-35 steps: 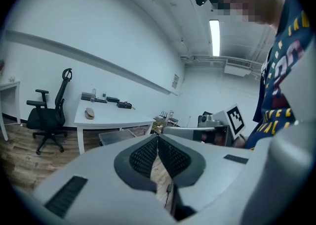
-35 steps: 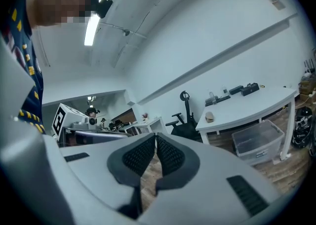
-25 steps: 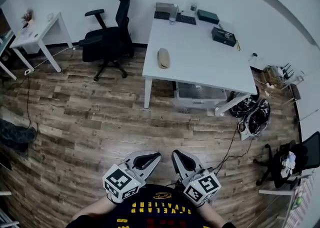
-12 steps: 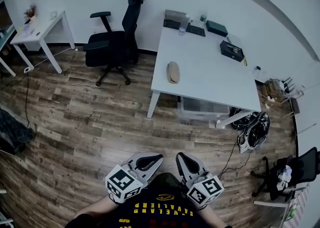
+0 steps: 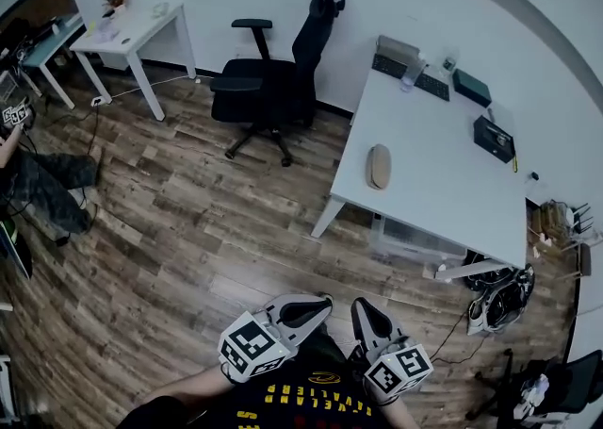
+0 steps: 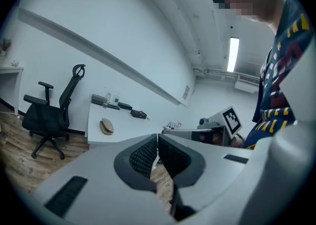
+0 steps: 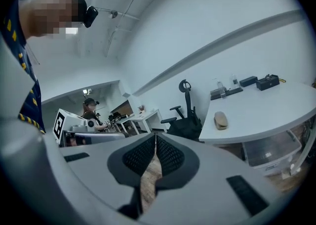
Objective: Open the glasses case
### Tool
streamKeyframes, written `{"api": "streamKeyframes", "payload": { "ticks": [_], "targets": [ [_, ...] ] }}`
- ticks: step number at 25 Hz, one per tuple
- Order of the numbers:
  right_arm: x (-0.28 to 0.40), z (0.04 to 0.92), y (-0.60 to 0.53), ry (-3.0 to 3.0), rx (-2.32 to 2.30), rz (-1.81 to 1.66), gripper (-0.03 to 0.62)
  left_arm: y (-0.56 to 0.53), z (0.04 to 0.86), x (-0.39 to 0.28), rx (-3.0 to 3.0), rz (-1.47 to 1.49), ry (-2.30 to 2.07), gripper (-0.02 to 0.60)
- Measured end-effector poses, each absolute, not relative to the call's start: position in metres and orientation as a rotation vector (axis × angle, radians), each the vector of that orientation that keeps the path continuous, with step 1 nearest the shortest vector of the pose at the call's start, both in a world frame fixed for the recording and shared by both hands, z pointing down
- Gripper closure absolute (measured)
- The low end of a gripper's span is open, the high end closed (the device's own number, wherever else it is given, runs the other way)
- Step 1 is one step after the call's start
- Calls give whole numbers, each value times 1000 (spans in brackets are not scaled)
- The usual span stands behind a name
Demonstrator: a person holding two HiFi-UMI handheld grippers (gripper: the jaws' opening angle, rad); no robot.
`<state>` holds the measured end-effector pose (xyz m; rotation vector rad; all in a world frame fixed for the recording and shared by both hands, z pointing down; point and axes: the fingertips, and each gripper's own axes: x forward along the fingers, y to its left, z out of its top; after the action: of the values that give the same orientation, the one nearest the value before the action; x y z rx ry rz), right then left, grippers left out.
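Observation:
The tan oval glasses case (image 5: 378, 166) lies closed near the left edge of the white table (image 5: 443, 187), far ahead across the wooden floor. It also shows as a small tan shape (image 6: 105, 126) in the left gripper view and as the same case (image 7: 220, 119) in the right gripper view. My left gripper (image 5: 318, 305) and right gripper (image 5: 362, 310) are held side by side close to the body, both pointing towards the table. Both are shut with nothing between their jaws, as the left gripper (image 6: 158, 142) and right gripper (image 7: 156, 144) show close up.
A black office chair (image 5: 273, 88) stands left of the table. On the table's far side are a keyboard (image 5: 415, 80) and black boxes (image 5: 494, 135). A storage bin (image 5: 415, 240) sits under it and cables (image 5: 499, 297) lie beside it. A small white desk (image 5: 132, 33) and a seated person (image 5: 33, 177) are at the left.
In the head view the table, case and chair have shifted right and slightly down, and the room's left side with a seated person has come into view. Both grippers stay shut.

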<state>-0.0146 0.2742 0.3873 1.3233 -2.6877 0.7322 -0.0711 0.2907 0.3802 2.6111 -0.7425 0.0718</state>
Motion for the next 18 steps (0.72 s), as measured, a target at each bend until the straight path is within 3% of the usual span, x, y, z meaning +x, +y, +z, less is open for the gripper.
{"api": "streamKeyframes", "payload": {
  "ticks": [18],
  "targets": [
    [53, 376, 108, -2798, 1168, 805, 574, 141, 361, 6, 2639, 152, -897, 566]
  ]
}}
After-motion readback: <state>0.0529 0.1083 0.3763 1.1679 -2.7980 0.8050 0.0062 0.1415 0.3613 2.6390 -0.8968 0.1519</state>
